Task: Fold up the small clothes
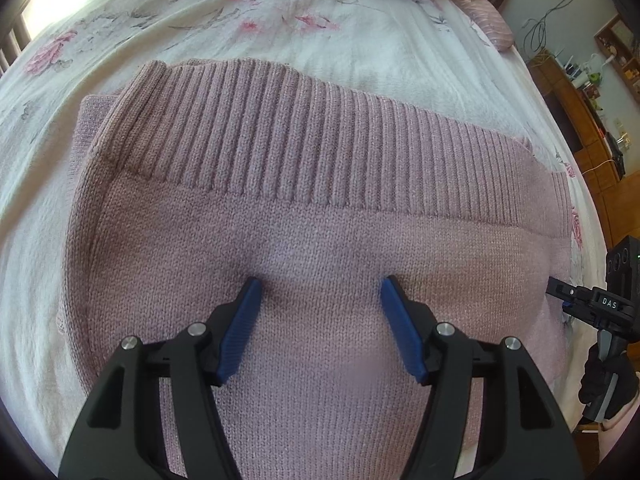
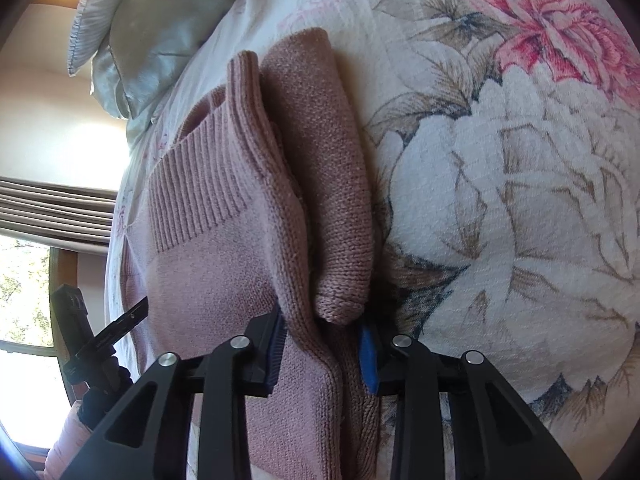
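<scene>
A pink knit sweater (image 1: 304, 208) lies folded on a floral bedspread (image 1: 280, 28), its ribbed hem (image 1: 280, 140) on top and facing away from me. My left gripper (image 1: 322, 286) is open, both blue fingertips resting on the sweater's top layer with a soft dent between them. The right gripper (image 1: 560, 294) shows at the sweater's right edge. In the right wrist view, my right gripper (image 2: 323, 328) is shut on the sweater (image 2: 224, 240), with its stacked folded edge bunched between the blue pads (image 2: 368, 356). A rolled sleeve (image 2: 336, 184) lies alongside on the bedspread (image 2: 500, 200).
A pale green pillow (image 2: 160, 40) lies at the head of the bed. Wooden furniture (image 1: 580, 120) with small items stands past the bed's right side. A window (image 2: 24, 280) and striped curtain (image 2: 52, 208) are on the left. A gloved hand (image 2: 100, 396) holds the left gripper.
</scene>
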`<state>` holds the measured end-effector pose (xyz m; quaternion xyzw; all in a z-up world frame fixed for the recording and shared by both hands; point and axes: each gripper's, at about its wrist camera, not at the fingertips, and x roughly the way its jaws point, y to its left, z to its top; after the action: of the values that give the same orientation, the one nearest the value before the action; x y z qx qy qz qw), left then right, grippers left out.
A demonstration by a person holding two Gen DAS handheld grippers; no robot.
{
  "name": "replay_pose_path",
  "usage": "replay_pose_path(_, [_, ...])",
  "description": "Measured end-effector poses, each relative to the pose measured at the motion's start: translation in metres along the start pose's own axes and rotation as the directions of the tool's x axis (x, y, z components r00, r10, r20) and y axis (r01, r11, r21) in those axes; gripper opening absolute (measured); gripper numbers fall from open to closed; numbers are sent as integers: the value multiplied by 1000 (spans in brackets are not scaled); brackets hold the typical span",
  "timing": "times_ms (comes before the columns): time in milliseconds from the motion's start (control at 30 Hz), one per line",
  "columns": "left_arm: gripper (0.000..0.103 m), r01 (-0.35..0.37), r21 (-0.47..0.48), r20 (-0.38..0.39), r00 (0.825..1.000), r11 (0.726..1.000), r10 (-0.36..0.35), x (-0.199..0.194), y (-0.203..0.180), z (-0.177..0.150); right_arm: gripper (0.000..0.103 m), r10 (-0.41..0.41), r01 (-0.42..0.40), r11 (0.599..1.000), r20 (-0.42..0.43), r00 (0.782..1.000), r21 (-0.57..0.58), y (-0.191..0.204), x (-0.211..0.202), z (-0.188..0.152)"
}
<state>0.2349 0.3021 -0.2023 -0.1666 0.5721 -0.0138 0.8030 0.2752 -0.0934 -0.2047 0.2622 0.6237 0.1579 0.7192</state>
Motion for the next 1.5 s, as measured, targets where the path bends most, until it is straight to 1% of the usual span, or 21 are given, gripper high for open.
replay_pose_path(100, [61,25,-38,-20,999,999,-26,-14,6,2,22,-9,9,1000,9,1000,-1,16,-14,1])
replay_pose_path(133, [59,47,-48,-8,999,998,-47,-23,8,1,21,2,-1,1000,27,1000,-25,28,-24,2])
replay_pose_path(200, [59,86,-48,49,995,995,-83,-46,15,-6,19,22,-17,995,56,998,-97,59,-45,4])
replay_pose_path(300, [59,108,-68,75,992,992,-103,-68,30,-16,19,38,-25,978,60,997,-205,113,-61,6])
replay_pose_path(367, [59,116,-92,87,990,989,-108,-78,43,-23,19,23,-7,954,50,998,-299,153,-59,5])
replay_pose_path(467, [59,117,-119,104,989,986,-105,-89,62,-33,19,11,-3,912,17,1000,-410,208,-43,-1])
replay_pose_path(533, [59,125,-144,115,987,982,-109,-95,74,-39,19,-24,19,878,-5,1000,-477,239,-23,-9])
replay_pose_path(633, [59,129,-169,129,986,977,-108,-104,90,-45,18,-78,35,848,-59,995,-529,269,17,-22])
replay_pose_path(700, [59,131,-183,135,985,974,-108,-108,98,-47,10,-106,36,840,-98,990,-541,278,44,-29])
replay_pose_path(767, [59,132,-196,137,985,972,-106,-111,105,-50,0,-98,1,852,-156,983,-523,280,67,-34])
replay_pose_path(800, [59,134,-203,138,985,970,-107,-113,109,-52,0,-110,7,859,-170,979,-511,280,78,-36])
replay_pose_path(867, [59,138,-211,138,984,968,-110,-114,114,-53,0,-158,48,850,-167,973,-525,280,94,-43])
replay_pose_path(933, [60,144,-214,138,984,966,-115,-117,117,-55,0,-134,20,863,-190,973,-506,279,100,-49])
replay_pose_path(1033, [60,151,-207,140,982,967,-124,-121,117,-56,7,-122,24,853,-156,980,-521,278,84,-54])
replay_pose_path(1067, [60,152,-203,140,982,967,-125,-122,116,-56,13,-116,27,849,-136,984,-527,277,74,-55])
replay_pose_path(1133, [61,162,-201,142,981,966,-135,-123,113,-53,32,-94,35,844,-84,992,-536,277,51,-64])
replay_pose_path(1200, [61,182,-203,144,977,962,-155,-123,110,-49,76,-81,39,834,-52,995,-550,276,30,-75])
replay_pose_path(1233, [61,190,-202,144,976,961,-163,-123,107,-46,78,-85,51,821,-34,996,-569,276,22,-82])
replay_pose_path(1300, [62,196,-193,142,975,961,-171,-123,99,-41,78,-111,76,770,-15,994,-633,276,15,-99])
replay_pose_path(1400, [66,206,-180,120,975,962,-186,-121,87,-34,78,-176,130,702,6,984,-701,275,25,-121])
replay_pose_path(1500, [67,203,-174,77,978,964,-192,-115,76,-26,78,-224,172,677,22,974,-715,269,42,-132])
